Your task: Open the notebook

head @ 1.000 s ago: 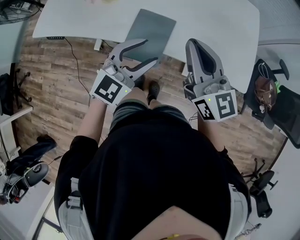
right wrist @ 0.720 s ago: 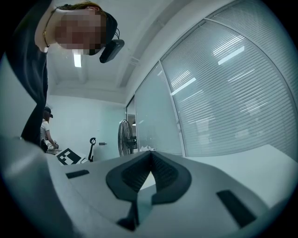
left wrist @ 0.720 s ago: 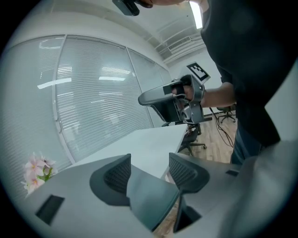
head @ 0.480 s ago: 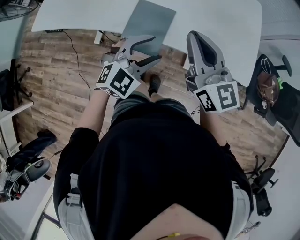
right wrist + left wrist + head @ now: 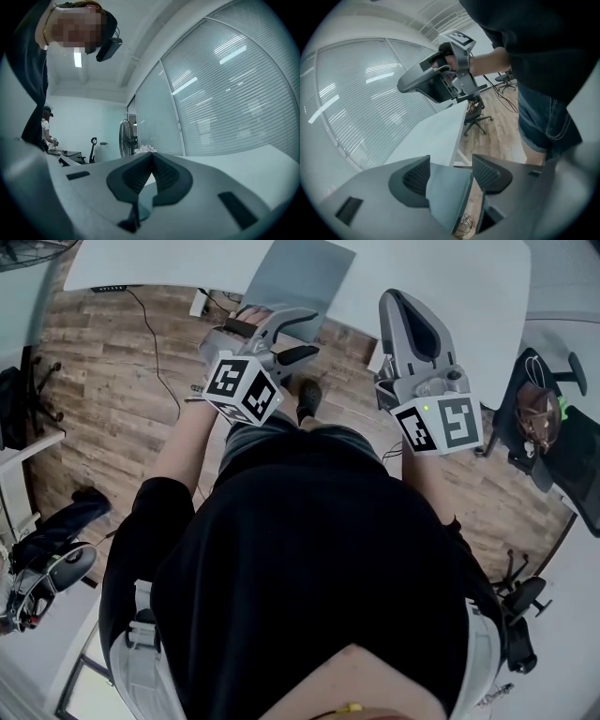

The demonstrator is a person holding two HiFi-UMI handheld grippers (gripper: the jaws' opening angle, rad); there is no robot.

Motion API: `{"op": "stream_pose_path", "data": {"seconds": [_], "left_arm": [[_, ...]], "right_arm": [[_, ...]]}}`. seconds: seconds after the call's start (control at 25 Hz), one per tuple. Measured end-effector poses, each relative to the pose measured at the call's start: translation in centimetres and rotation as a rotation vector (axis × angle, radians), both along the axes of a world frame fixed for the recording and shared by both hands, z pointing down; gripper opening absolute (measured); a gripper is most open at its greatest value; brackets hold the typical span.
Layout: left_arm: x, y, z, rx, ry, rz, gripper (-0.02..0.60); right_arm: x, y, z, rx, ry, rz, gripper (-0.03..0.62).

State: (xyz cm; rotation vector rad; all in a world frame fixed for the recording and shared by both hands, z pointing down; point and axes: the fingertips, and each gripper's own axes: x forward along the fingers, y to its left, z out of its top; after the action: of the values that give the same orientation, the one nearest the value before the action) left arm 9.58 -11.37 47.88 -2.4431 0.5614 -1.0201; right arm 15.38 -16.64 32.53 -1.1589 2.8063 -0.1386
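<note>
The grey notebook [image 5: 300, 273] lies closed on the white table [image 5: 169, 268], its near corner past the table's front edge. My left gripper [image 5: 312, 335] is at that corner, tilted downward, and its jaws are opening. In the left gripper view the notebook's corner [image 5: 446, 192] sits between the spread pads [image 5: 416, 176] of the left gripper [image 5: 450, 172], and neither pad presses on it. My right gripper [image 5: 390, 298] is held level over the table's edge to the right of the notebook. It [image 5: 151, 161] is shut with nothing held, its pads meeting.
The table's front edge runs just beyond both grippers, with wood floor [image 5: 112, 381] below. Office chairs [image 5: 539, 418] stand at the right. A cable [image 5: 155, 352] trails on the floor at the left. Window blinds [image 5: 234, 93] lie beyond the table.
My left gripper has moved toward the notebook's corner, rolled over, and its jaws have spread wider. The right gripper has stayed where it was.
</note>
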Motion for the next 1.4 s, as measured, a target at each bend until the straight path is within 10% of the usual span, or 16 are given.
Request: {"op": "stream_pose_path", "data": {"seconds": [0.36, 0.92, 1.12, 1.4], "left_arm": [[-0.4, -0.1, 1.9, 0.073, -0.161, 0.044, 0.29], [-1.0, -0.6, 3.1, 0.14, -0.204, 0.047, 0.273], [-1.0, 0.3, 4.0, 0.061, -0.199, 0.084, 0.129], [-1.1, 0.4, 3.9, -0.063, -0.073, 0.032, 0.108]], "right_arm": [[-1.0, 0.0, 0.5, -0.011, 0.026, -0.037, 0.005], [-1.5, -0.1, 0.4, -0.024, -0.006, -0.044, 0.005], [-1.4, -0.2, 0.4, -0.03, -0.006, -0.04, 0.005], [-1.6, -0.1, 0.4, -0.022, -0.005, -0.053, 0.005]]}}
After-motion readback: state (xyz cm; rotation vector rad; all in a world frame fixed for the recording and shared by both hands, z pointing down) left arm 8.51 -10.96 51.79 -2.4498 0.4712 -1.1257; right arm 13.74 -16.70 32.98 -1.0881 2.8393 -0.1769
